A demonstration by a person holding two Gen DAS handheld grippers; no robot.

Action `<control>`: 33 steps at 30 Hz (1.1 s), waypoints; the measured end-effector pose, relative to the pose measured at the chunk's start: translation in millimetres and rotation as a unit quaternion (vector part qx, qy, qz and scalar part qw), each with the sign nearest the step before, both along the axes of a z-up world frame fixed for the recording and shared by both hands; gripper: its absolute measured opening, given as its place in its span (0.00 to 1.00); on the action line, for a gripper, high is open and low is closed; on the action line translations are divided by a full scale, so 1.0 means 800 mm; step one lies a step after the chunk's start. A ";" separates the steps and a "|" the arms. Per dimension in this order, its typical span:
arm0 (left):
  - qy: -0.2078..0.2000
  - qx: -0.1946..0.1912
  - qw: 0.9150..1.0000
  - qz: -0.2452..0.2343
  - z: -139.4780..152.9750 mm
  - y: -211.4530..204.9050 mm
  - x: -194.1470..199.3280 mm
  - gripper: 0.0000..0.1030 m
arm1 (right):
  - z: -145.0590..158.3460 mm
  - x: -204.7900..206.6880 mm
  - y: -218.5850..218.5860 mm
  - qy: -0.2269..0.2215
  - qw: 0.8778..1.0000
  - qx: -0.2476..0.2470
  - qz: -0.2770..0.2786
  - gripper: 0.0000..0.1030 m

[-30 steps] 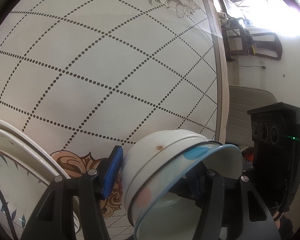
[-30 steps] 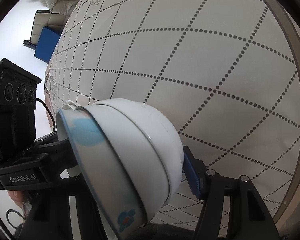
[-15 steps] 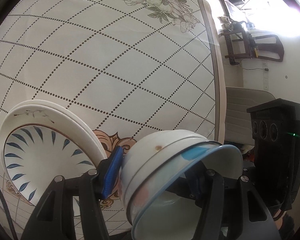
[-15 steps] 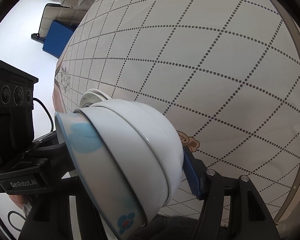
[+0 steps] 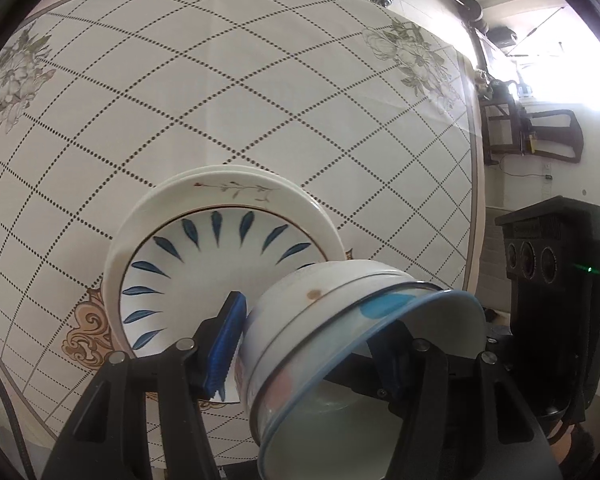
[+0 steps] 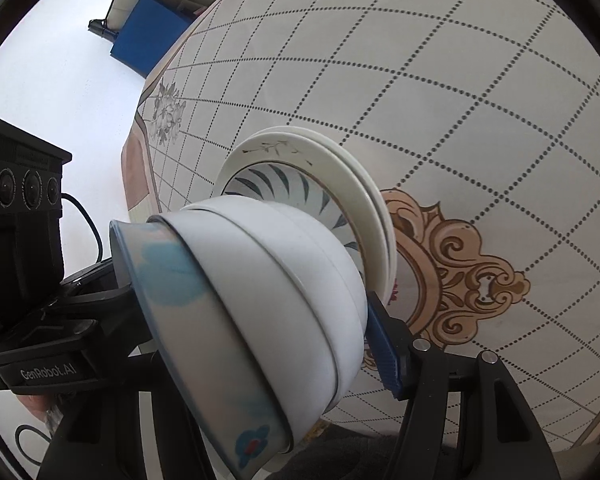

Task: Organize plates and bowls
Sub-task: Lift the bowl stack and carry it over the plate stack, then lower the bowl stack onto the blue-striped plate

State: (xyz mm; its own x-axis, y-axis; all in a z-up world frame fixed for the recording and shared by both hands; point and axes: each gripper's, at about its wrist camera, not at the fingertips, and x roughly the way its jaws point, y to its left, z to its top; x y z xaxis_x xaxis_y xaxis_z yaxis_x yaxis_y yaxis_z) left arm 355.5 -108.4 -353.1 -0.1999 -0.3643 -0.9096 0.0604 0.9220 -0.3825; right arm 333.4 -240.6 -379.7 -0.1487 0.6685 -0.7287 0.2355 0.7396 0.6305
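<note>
Here, a stack of plates (image 5: 228, 216) is seen on the tablecloth (image 5: 260, 80), partly hidden by nested bowls (image 5: 340, 312) gripped across their walls by the left gripper (image 5: 312, 344) and the right gripper (image 6: 260, 320). "GenRobot.AI" is read on the left unit only in the right view; a blue box (image 6: 148, 40) appears far left there.

A nested stack of bowls (image 5: 340, 320) hangs tilted in the air, rims tipped sideways; the outer ones are plain white, the innermost has a blue rim with pale blue blotches and a small blue-and-red flower. Beyond it on the tabletop (image 5: 220, 80) lies a stack of plates (image 6: 340, 184), white-rimmed, topped by a shallow dish (image 5: 220, 252) painted with blue leaves.
</note>
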 end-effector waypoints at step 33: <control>0.021 0.012 0.999 0.039 -0.045 0.074 0.012 0.53 | -0.063 0.026 0.099 0.022 0.998 -0.009 0.052 0.63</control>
State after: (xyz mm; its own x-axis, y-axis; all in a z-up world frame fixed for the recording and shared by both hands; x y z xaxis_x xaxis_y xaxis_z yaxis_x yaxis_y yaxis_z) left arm 365.2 -49.5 -388.9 -0.2093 -0.3580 -0.9099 -0.0270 0.9323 -0.3606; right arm 354.1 -161.3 -430.4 -0.2486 0.6346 -0.7318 0.1837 0.7727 0.6076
